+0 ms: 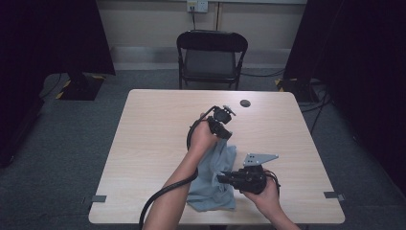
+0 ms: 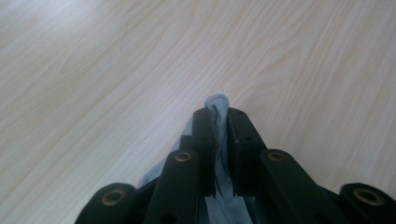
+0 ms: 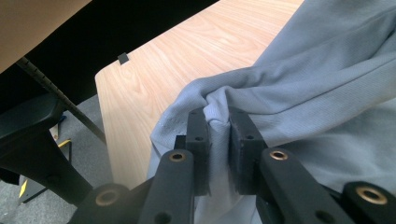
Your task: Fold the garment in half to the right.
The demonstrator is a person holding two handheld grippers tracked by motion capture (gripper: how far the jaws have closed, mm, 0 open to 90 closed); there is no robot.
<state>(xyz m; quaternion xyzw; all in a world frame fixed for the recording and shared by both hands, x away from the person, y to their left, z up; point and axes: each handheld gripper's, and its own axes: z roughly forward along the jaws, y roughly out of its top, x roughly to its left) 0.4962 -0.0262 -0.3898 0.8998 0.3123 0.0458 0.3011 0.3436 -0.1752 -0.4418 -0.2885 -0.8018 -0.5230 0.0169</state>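
Cloth (image 1: 214, 179) hangs pinched in both: left gripper (image 1: 225, 135) clamps its 12 o'clock end, right gripper (image 1: 221, 178) clamps a fold above the tabletop (image 1: 153, 143).

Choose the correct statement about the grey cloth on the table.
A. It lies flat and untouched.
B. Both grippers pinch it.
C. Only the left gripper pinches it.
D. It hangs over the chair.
B: the left gripper and the right gripper each have their jaws closed on a fold of the grey cloth.
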